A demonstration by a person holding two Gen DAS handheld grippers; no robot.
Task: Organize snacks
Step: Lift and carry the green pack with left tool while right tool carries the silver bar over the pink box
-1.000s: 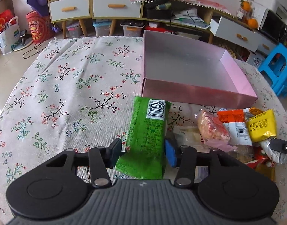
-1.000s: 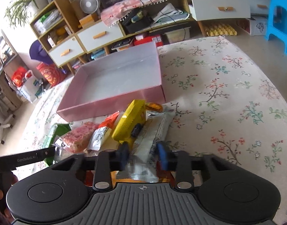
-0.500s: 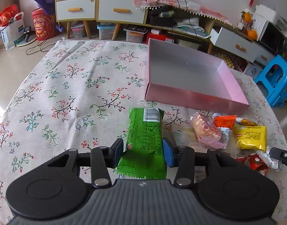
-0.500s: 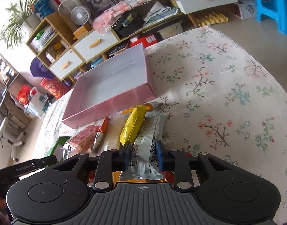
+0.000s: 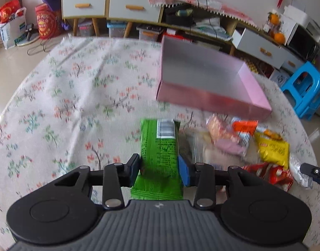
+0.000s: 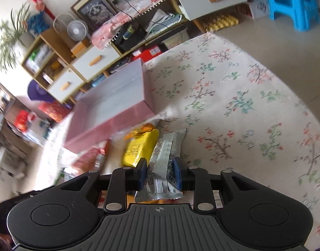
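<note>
Gripping a green snack packet (image 5: 159, 156) from both sides, the left gripper (image 5: 159, 170) sits in the lower middle of the left wrist view; its fingers (image 5: 135, 170) have just been closing and now press on the packet, whose barcode end points up toward the pink box (image 5: 212, 99). That box stands open on the floral worktop (image 5: 76, 104) in the upper right of the frame, its silver inside bare as far as shows. To the right of the green packet lies a loose heap of snacks: a pink-and-orange packet (image 5: 220, 135), an orange one (image 5: 243, 125), a yellow packet (image 5: 273, 150) and a red one (image 5: 273, 174) (the blur hides their print). At the right edge the tip of the right gripper (image 5: 312, 172) shows. In the right wrist view, the right gripper (image 6: 159, 174) is clamped on a silver packet (image 6: 164, 161), its blue fingers (image 6: 177, 175) pressing both sides near the crimped end in the lower middle of the frame. The yellow packet (image 6: 140, 148) lies just left of it, touching, and the pink box (image 6: 109, 121) sits above and to the left, just beyond the heap.
</note>
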